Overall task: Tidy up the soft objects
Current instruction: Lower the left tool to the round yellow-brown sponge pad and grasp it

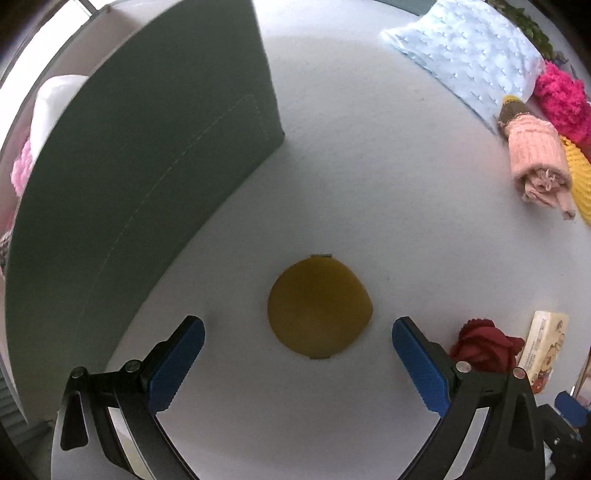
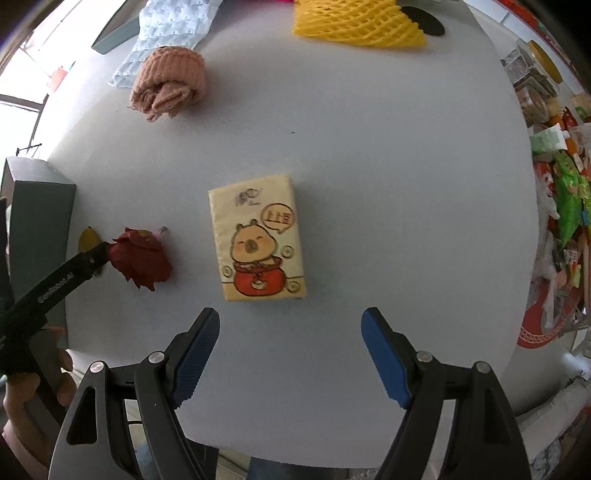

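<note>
My left gripper is open and empty above the white table, with a round yellow sponge pad lying just ahead between its fingers. A dark green fabric bin stands to its left with white and pink soft things inside. My right gripper is open and empty, just short of a tissue pack with a cartoon bear. A red fabric flower lies left of the pack and also shows in the left wrist view. The left gripper's finger reaches in beside the flower.
A rolled pink knit cloth, a light blue pillow, a magenta fluffy item and yellow foam netting lie at the far side of the table. Cluttered packages lie beyond the right table edge.
</note>
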### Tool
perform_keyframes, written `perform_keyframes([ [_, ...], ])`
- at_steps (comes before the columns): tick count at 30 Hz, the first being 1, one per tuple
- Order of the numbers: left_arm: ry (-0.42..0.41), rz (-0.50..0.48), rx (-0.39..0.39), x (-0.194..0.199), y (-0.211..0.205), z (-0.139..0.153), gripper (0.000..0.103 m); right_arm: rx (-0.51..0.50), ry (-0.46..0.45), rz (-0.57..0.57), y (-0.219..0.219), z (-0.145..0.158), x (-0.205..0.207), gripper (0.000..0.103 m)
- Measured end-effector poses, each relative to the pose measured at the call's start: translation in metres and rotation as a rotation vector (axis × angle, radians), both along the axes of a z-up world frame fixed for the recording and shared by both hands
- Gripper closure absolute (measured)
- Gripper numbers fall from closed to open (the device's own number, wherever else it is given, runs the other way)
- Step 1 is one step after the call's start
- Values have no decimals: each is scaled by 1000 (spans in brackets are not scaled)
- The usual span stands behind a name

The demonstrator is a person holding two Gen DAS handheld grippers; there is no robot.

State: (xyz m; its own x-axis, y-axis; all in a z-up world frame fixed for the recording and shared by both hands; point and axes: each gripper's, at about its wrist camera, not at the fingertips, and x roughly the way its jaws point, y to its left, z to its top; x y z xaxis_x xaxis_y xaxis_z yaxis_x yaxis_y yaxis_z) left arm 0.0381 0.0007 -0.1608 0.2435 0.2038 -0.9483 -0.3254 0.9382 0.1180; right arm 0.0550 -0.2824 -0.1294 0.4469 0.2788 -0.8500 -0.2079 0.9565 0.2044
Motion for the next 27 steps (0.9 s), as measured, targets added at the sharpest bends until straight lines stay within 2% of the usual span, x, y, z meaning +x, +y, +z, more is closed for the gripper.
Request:
perform_keyframes([
  [5,-18,-33,8,11,-12,-2,1,-61,-109,129,31,20,-8,21],
  [7,-26,-38,-4,13,-11,-3,1,-99,-121,143,39,22,-5,21],
  [10,-30,-29,-49,10,1,-9,0,-91,-91,94,41,20,8,21],
  [13,-41,-46,-41,8,9,-9,0,-61,-45,71,39,15,25,21],
  [15,-51,-46,-39,7,9,-10,0,-80,-33,67,42,11,32,20],
  [18,-72,-47,-33,3,11,-12,0,-104,-13,71,57,11,64,20],
  [19,-75,-47,-33,-11,11,-16,0,-105,-6,73,60,9,68,20],
  [20,-74,-47,-33,-11,11,-16,0,-112,-10,75,64,9,71,13],
  [22,-71,-46,-34,-8,9,-14,0,-127,-15,75,76,10,75,9],
  [24,-71,-46,-33,-14,0,-9,0,-136,0,85,86,9,83,0],
  [27,-64,-45,-35,-10,-6,4,0,-179,1,66,95,10,89,0],
])
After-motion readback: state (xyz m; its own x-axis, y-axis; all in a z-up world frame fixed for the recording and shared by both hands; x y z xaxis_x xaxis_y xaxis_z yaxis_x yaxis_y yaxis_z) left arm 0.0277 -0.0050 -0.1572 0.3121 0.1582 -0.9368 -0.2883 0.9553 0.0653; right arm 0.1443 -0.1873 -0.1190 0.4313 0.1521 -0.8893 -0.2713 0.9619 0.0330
